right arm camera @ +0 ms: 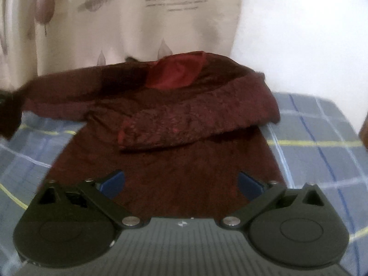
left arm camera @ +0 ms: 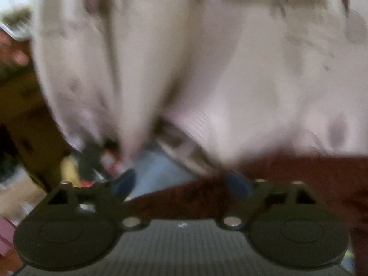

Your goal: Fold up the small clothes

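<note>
A small dark red garment [right arm camera: 174, 124] lies on a blue plaid cloth [right arm camera: 322, 124]. Its right sleeve is folded across the chest; its left sleeve stretches out to the left. A brighter red lining shows at the neck. My right gripper [right arm camera: 181, 184] is open, its blue pads just above the garment's lower hem, holding nothing. The left wrist view is blurred. My left gripper [left arm camera: 181, 181] is open with its blue pads apart, over an edge of the dark red garment [left arm camera: 287, 179].
A cream curtain [right arm camera: 128, 23] with printed leaves and lettering hangs behind the garment and fills most of the left wrist view [left arm camera: 161, 57]. A white wall [right arm camera: 299, 34] is at the right. Brown furniture and clutter [left arm camera: 25, 105] sit at the left.
</note>
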`<state>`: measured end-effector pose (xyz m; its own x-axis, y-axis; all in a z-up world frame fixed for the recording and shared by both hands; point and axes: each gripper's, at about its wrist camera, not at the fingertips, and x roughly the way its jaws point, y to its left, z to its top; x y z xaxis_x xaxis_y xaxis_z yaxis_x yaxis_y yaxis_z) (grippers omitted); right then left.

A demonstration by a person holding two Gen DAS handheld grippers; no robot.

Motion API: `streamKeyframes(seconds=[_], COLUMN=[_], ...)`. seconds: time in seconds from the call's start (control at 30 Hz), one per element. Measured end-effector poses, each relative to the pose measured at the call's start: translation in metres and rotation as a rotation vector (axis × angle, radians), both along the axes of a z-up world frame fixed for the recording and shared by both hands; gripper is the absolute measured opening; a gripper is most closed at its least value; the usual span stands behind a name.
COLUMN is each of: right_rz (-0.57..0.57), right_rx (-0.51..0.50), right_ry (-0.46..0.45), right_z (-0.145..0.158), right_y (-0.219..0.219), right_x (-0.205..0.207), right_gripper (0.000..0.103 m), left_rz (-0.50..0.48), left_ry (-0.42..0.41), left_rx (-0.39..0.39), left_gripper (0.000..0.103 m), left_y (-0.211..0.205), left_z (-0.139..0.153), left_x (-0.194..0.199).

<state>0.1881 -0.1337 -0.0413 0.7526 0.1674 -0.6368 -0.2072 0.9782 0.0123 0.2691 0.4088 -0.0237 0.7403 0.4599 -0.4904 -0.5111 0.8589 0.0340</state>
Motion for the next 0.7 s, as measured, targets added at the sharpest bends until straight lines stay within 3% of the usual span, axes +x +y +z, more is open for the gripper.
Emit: streamKeyframes(seconds=[0.07,0.13,0.23,0.33,0.43,0.53,0.63,0.7], right_rz=[0.025,0.066,0.132,0.185,0.229,0.255,0.297,0.363], right_rx=[-0.083,-0.176,-0.321,-0.441,-0.488,-0.546,-0.612,-0.69], right_ry=[-0.036,-0.076,-0.14,-0.194,-0.209,-0.24,-0.274,-0.298], right_z=[-0.003,-0.008,-0.018,-0.031,-0.042,-0.051,-0.06,-0.067], right_y=[0.01,0.02,0.035,0.049,0.057,0.064,0.075,0.084], right_x=[0.009,0.019,0.032,0.044,0.056,0.062,0.068,0.067], right_gripper=[0.102,0.102,0.102,0.099,0.094,0.093,0.093,0.092], left_rz=[0.058,0.08,-0.055,-0.145,-0.276,-0.385,-0.459,-0.46], left_ry=[-0.048,-0.081,-0.154,-0.121,-0.148,-0.121,-0.078,-0.038], left_rx=[0.053,0.0,-0.067,-0.141,-0.27,-0.363,-0.438,-0.491], left_gripper=[0.091,0.091,0.091,0.091,0.092,0.092,0.092,0.092], left_y=[0.009,0.02,0.004,-0.037,-0.087,-0.135,-0.174,-0.192], left_z=[0.005,0.014,0.026,0.026,0.014,-0.008,-0.036,-0.054], left_x=[-0.007,-0.018,-0.049,-0.079,-0.12,-0.145,-0.157,-0.159])
